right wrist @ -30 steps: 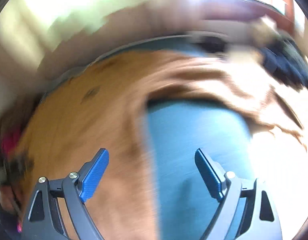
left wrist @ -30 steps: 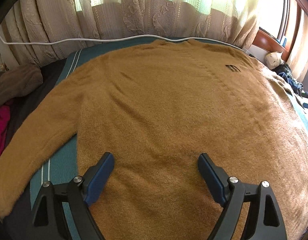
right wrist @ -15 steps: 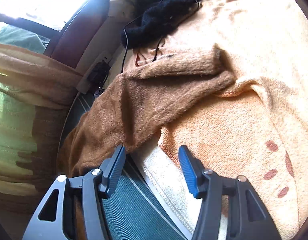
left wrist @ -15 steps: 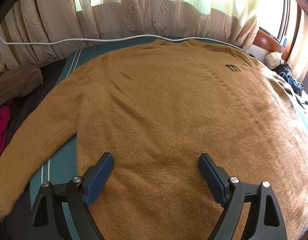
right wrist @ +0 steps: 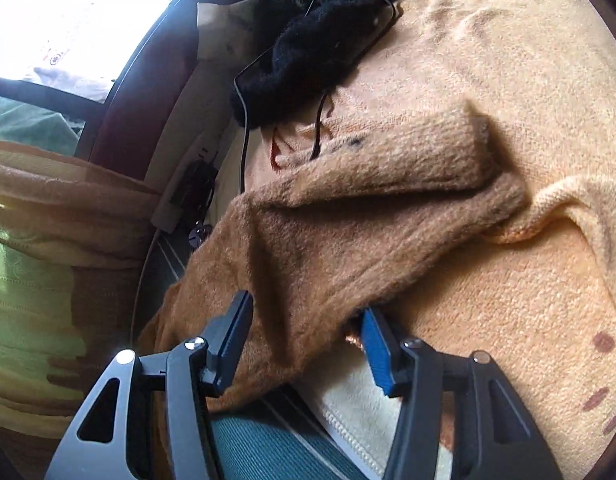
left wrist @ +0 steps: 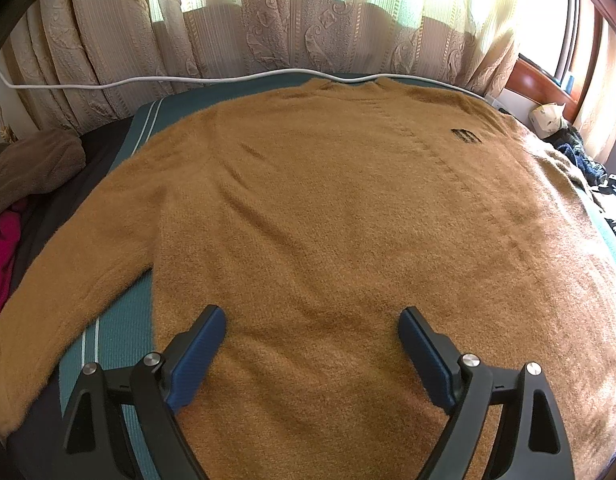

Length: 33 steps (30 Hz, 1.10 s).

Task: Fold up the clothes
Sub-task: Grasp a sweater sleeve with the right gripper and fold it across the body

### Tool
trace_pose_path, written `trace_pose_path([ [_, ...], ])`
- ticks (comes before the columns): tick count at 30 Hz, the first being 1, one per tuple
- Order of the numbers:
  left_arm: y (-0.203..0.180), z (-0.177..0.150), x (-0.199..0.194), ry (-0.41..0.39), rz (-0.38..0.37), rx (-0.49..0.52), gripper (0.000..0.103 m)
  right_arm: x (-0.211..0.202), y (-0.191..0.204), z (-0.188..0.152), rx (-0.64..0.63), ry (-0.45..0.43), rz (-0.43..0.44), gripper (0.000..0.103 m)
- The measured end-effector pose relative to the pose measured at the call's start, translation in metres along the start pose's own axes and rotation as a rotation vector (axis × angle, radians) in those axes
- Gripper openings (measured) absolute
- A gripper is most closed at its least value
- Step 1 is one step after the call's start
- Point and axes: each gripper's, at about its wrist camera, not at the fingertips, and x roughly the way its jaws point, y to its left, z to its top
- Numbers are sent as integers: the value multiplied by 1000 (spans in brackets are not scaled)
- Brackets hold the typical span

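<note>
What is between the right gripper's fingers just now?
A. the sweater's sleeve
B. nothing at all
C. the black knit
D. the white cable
A: the right gripper has its open fingers on either side of the brown sweater's sleeve, while the black knit lies farther off.

The right tool has its jaws apart around the brown sweater sleeve. The sleeve lies over a peach blanket, near a black knit garment.
</note>
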Motion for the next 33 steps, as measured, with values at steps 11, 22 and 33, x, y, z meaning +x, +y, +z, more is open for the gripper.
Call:
trace_pose_path([
  [11,0,0,1,2,-3,1,93,-17,2,12,-109,-69,-140,8],
  [22,-1,1,1,3,-6,1,94,-101,125,-30,-528,-303,-99,7],
  [33,0,0,1,-1,-14,-4,94,-110,274,-145,-909,-303,137,7],
])
